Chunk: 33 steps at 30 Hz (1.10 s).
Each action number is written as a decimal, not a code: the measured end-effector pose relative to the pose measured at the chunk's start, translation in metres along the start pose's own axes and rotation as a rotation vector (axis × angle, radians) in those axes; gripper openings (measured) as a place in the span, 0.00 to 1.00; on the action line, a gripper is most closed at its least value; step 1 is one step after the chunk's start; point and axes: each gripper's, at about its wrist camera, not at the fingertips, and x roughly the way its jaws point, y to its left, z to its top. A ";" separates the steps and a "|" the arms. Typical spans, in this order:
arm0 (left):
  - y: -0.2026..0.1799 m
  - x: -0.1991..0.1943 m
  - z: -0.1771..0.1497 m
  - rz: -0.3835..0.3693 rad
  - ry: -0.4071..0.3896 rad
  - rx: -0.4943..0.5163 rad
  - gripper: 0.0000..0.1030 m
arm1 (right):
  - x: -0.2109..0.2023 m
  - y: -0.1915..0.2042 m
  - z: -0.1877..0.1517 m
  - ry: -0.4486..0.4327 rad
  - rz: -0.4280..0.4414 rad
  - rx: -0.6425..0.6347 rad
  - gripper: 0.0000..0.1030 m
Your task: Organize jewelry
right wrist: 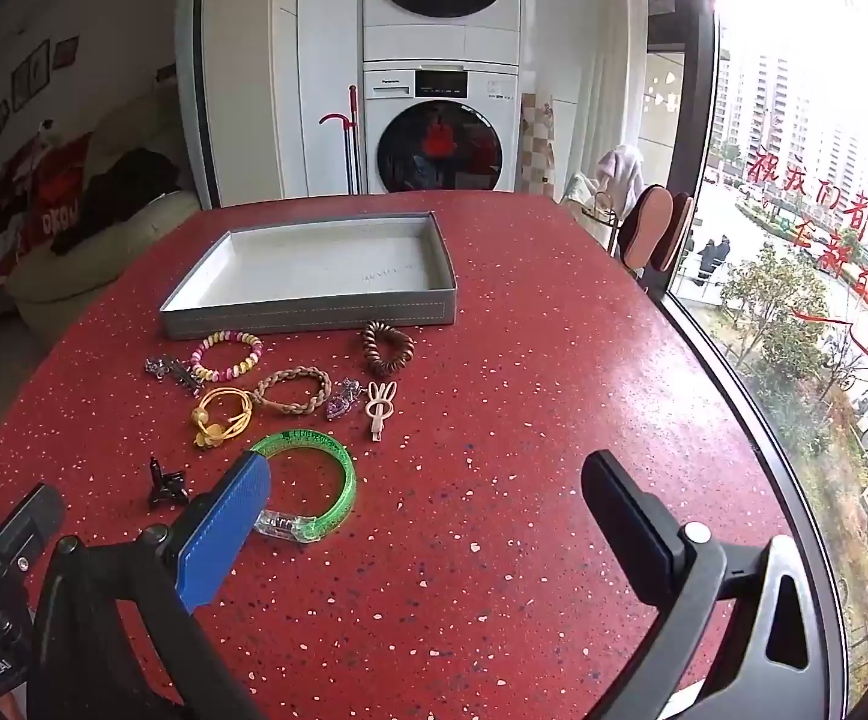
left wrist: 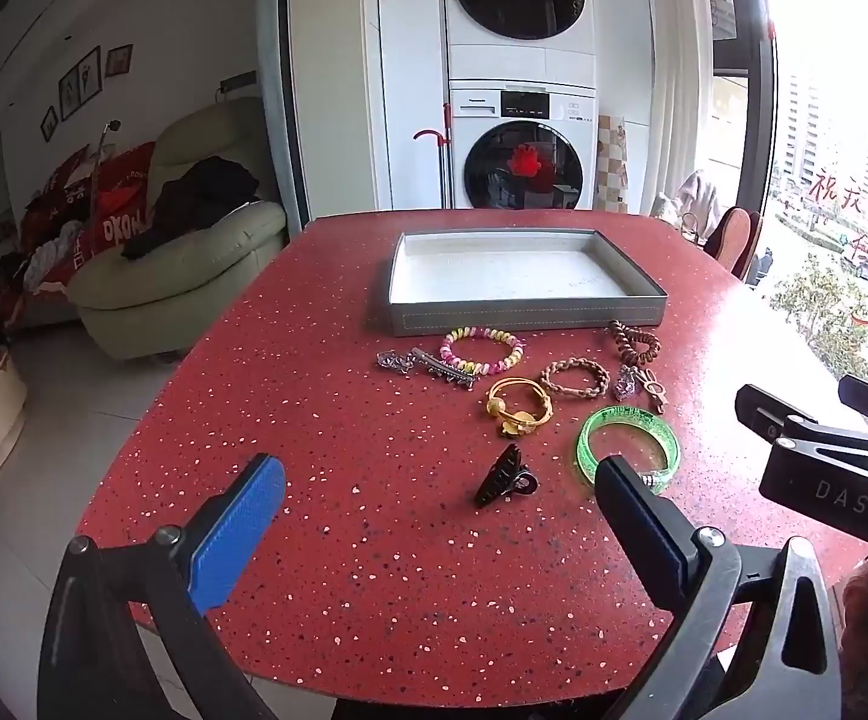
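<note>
"DAS" marks the right gripper's body; "Panasonic" the lower washing machine.

Glossy speckled red table; translucent plastic green bangle; seemingly matt tray.

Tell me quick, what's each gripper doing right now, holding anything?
Left gripper: open, holding nothing, above the table near the black claw clip.
Right gripper: open, holding nothing, near the green bangle.

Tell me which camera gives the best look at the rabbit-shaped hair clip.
The right wrist view: the rabbit-shaped hair clip lies in the open, ears and body clear. In the left wrist view it is smaller, seen at an angle, and crowded against a sparkly purple piece.
</note>
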 end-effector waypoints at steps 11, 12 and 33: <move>0.000 0.004 0.000 -0.007 0.023 -0.002 1.00 | 0.000 0.001 0.002 -0.002 -0.003 -0.002 1.00; 0.000 0.004 0.000 -0.006 0.029 -0.005 1.00 | 0.000 0.000 0.002 0.000 -0.001 0.001 1.00; -0.001 0.014 -0.002 -0.010 0.057 -0.002 1.00 | 0.001 -0.001 0.004 0.013 0.012 0.003 1.00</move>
